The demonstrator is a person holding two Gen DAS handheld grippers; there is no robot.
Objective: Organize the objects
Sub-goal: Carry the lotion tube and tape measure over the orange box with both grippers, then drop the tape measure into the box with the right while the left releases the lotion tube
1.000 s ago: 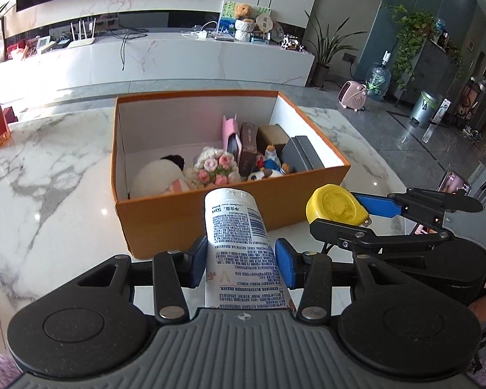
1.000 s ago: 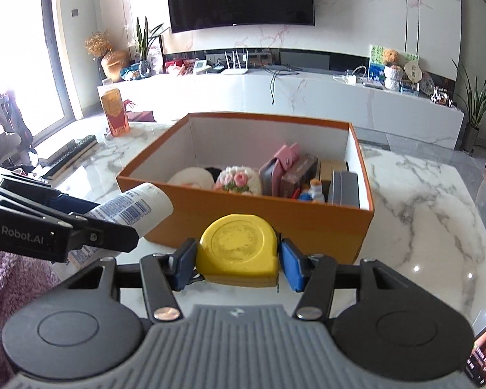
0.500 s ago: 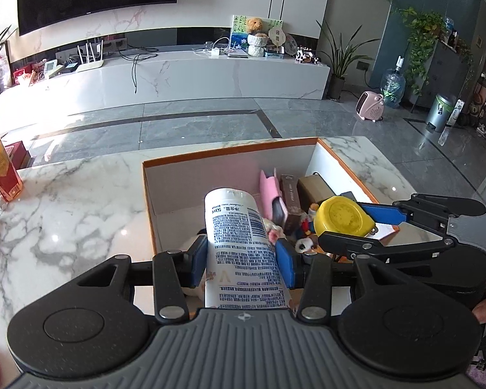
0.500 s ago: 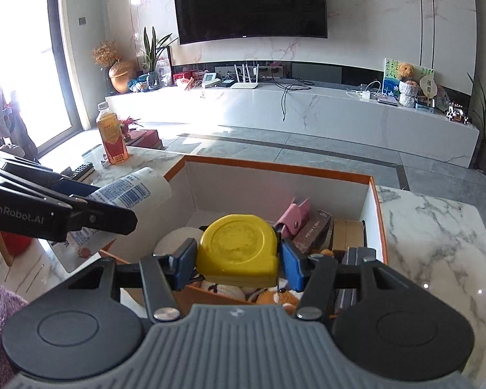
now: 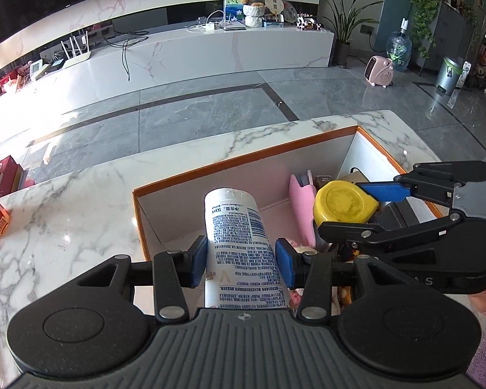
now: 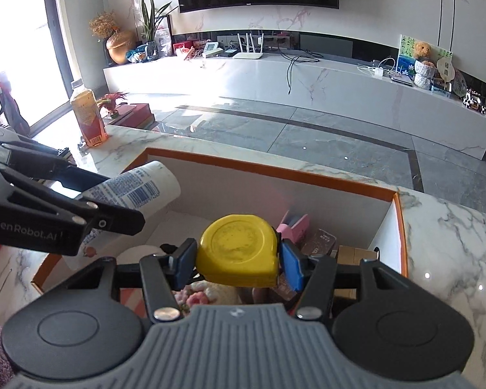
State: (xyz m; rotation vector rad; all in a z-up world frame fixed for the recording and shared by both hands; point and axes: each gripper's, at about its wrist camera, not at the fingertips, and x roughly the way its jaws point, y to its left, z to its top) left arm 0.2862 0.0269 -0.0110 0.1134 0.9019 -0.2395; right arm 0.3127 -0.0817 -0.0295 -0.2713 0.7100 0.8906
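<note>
So from my end, both sets of tongs are loaded and hanging over the orange box (image 5: pixel 243 159). The left gripper (image 5: pixel 241 261) has its blue pads (image 5: pixel 199 261) pinched on a white plastic tube (image 5: pixel 239 236), smooth and round with a flat cap end pointing away from me, and its whole face is covered in tiny blue print. The tube sticks out forward past the fingertips, over the near-left part of the box.

The right gripper (image 6: pixel 238 259) is clamped on a yellow tape measure (image 6: pixel 239 249), a chunky rounded plastic shell with a flat disc face, slightly scuffed looking. It sits snug between the two pads, just above the stuff already in the box. In the left camera the right gripper (image 5: pixel 346 207) shows up just to the right of my tube, both at about the same height.

The box looks like cardboard, orange outside with white inner walls. Beyond the tape measure there's a pink pouch (image 6: pixel 295 223) standing on edge and a brown carton (image 6: pixel 320 241) next to it. Under the right tongs I can make out something pink and flowery (image 6: pixel 197 296), a bit blurry.

It all rests on a glossy marble table (image 5: pixel 64 214), white with grey veins. Off to the left of the tongs there's a bottle of amber drink (image 6: pixel 86 115) with a red label
</note>
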